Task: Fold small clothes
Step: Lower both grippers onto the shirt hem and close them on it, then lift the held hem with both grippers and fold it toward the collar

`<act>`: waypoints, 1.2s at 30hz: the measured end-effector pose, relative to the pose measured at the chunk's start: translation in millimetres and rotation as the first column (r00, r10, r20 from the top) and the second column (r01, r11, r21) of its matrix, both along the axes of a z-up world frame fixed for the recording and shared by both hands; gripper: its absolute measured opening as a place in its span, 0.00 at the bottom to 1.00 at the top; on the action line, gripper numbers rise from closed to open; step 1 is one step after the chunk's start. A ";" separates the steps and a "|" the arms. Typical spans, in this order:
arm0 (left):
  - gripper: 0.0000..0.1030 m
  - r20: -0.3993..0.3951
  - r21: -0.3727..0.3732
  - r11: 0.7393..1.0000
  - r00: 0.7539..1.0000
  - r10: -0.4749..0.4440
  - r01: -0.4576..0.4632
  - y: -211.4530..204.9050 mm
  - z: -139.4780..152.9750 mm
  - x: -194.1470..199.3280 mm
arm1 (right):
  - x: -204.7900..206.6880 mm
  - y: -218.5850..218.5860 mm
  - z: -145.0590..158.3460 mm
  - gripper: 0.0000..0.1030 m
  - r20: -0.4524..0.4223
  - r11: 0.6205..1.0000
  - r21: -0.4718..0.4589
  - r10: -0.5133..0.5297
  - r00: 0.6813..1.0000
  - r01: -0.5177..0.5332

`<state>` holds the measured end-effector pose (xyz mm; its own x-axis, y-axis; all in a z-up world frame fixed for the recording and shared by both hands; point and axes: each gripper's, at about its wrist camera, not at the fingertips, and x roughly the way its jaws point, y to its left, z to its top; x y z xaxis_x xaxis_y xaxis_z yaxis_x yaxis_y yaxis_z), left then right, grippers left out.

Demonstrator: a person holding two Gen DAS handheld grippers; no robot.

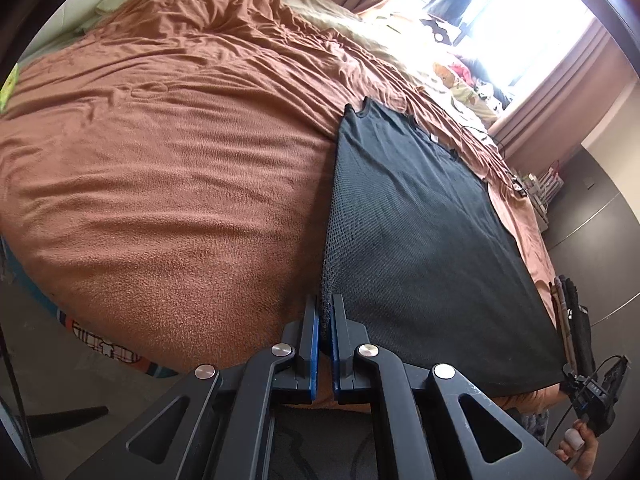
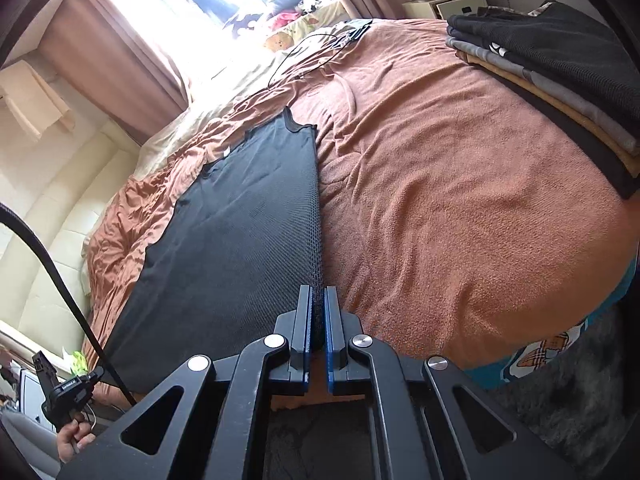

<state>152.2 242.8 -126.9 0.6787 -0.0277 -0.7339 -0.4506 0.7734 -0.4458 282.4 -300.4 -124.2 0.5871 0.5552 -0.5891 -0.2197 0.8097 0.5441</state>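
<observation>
Between each clamped hand-held gripper (image 1: 325,300) (image 2: 317,292), one near corner of black mesh shirt (image 1: 420,216) (image 2: 248,208).

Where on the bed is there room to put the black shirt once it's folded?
The brown blanket is bare between the black mesh shirt and the pile of folded clothes. It is bare on the shirt's other side too. It is crowded by the window, with cables and toys.

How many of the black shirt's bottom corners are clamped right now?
2. The left gripper is shut on the shirt's left bottom corner; the right gripper is shut on its right one. The collar end lies flat on the blanket.
</observation>
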 end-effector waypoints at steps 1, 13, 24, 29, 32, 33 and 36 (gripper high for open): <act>0.04 0.012 -0.002 1.000 1.000 0.001 -0.001 -1.2 3.8 -4.4 | -3.8 -1.8 1.8 0.02 0.009 1.000 -0.002 -0.003 1.000 0.003; 0.04 0.102 -0.012 1.000 0.994 0.028 -0.027 -15.6 28.8 -58.3 | -63.0 -27.9 18.0 0.01 0.094 1.000 0.003 0.012 0.996 -0.012; 0.04 0.163 0.001 1.000 0.986 0.028 -0.028 -30.2 41.0 -98.3 | -102.4 -41.2 28.1 0.01 0.156 1.000 0.009 0.022 0.987 -0.024; 0.04 0.183 0.009 0.999 0.983 0.028 -0.030 -34.4 44.3 -113.6 | -115.0 -45.6 27.0 0.01 0.179 1.000 0.006 0.024 0.984 -0.026; 0.04 0.190 0.017 0.999 0.981 0.026 -0.030 -37.7 44.1 -121.3 | -119.8 -45.8 24.0 0.01 0.180 1.000 -0.003 0.030 0.983 -0.030; 0.04 0.192 0.015 0.999 0.981 0.027 -0.031 -38.2 43.4 -123.4 | -120.6 -47.0 22.9 0.01 0.178 1.000 -0.001 0.031 0.984 -0.031; 0.04 0.190 0.017 0.999 0.981 0.023 -0.027 -41.5 41.1 -128.5 | -122.8 -49.7 19.7 0.01 0.175 0.999 -0.005 0.032 0.984 -0.032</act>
